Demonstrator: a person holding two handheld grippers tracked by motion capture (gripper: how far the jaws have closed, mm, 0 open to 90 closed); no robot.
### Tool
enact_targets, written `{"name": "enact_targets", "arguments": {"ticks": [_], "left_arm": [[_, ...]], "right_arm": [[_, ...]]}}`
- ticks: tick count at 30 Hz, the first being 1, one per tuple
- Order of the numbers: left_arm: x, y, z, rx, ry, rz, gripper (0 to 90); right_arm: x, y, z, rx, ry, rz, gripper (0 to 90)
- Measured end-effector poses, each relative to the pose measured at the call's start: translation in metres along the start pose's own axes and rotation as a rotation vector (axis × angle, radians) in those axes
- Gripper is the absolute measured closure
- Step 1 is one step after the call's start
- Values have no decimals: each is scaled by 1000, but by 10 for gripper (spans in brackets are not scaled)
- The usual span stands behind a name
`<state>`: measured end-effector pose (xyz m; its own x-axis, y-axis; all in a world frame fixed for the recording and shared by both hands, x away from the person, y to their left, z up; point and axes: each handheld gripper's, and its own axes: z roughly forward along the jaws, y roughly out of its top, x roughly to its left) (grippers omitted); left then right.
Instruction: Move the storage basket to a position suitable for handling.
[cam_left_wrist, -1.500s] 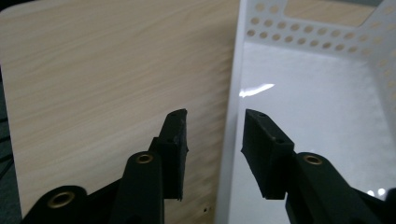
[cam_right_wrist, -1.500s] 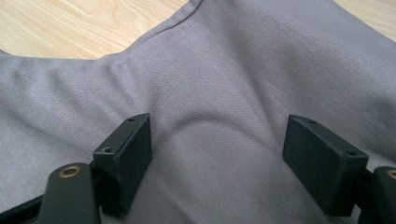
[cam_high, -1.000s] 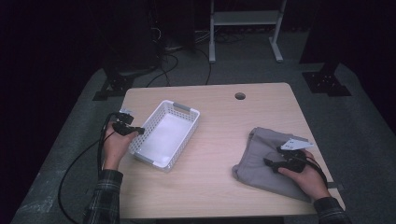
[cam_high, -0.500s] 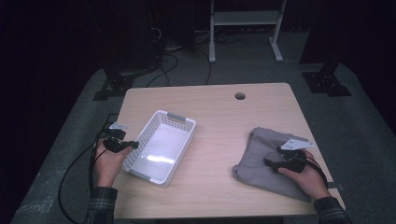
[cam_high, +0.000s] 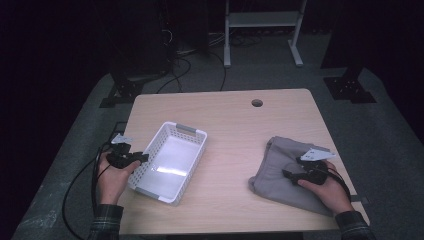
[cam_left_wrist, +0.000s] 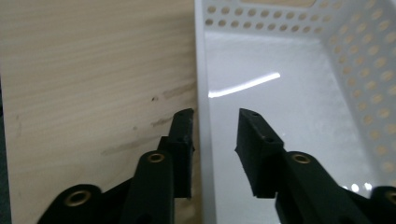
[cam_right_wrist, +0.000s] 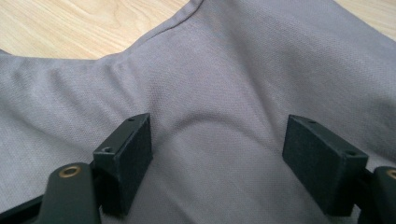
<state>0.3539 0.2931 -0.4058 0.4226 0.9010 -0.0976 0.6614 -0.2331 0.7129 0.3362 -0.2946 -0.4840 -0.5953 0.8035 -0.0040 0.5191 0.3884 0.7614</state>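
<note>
The left gripper's (cam_left_wrist: 215, 122) fingers (cam_left_wrist: 182, 140) have just been opening and now stand a little apart, straddling the near wall of the white basket (cam_left_wrist: 299, 93): one finger sits outside over the wood, the other inside over the basket's glossy floor, and the thin white wall runs up between them without either pad pressing on it. In the high view the left gripper (cam_high: 134, 158) lies at the basket's (cam_high: 170, 162) left long side, held by the person's left hand (cam_high: 114, 177), with its cable curling off the surface's edge toward the floor. The basket is perforated, has a grey handle at its far end, holds nothing, and sits slanted on the left half of the pale wooden surface (cam_high: 225, 120). The right gripper's (cam_right_wrist: 217, 154) fingers (cam_right_wrist: 126, 154) are spread wide and hang just above a grey cloth (cam_right_wrist: 210, 84), gripping nothing; the fabric beneath them bulges in soft folds, and whether the pads touch it I cannot tell. Seen from above, the right gripper (cam_high: 295, 175) rests over the middle of the cloth (cam_high: 280, 160), held by the right hand (cam_high: 327, 192), a grey plate on its top. The cloth lies crumpled on the surface's right half near the front edge, well apart from the basket.
</note>
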Motion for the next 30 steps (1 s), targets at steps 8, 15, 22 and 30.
{"name": "enact_targets", "arguments": {"ticks": [8,15,22,30], "left_arm": [[-20,15,-10,-108,-38,52,476],[-45,26,-9,-149,-147,80,386],[-75,33,-3,-161,-214,139,318],[-110,38,9,-151,-295,184,297]], "right_arm": [[0,0,0,-1,-1,-2,226],[0,0,0,-1,0,-2,226],[0,0,0,0,0,-2,226],[0,0,0,0,0,-3,226]]}}
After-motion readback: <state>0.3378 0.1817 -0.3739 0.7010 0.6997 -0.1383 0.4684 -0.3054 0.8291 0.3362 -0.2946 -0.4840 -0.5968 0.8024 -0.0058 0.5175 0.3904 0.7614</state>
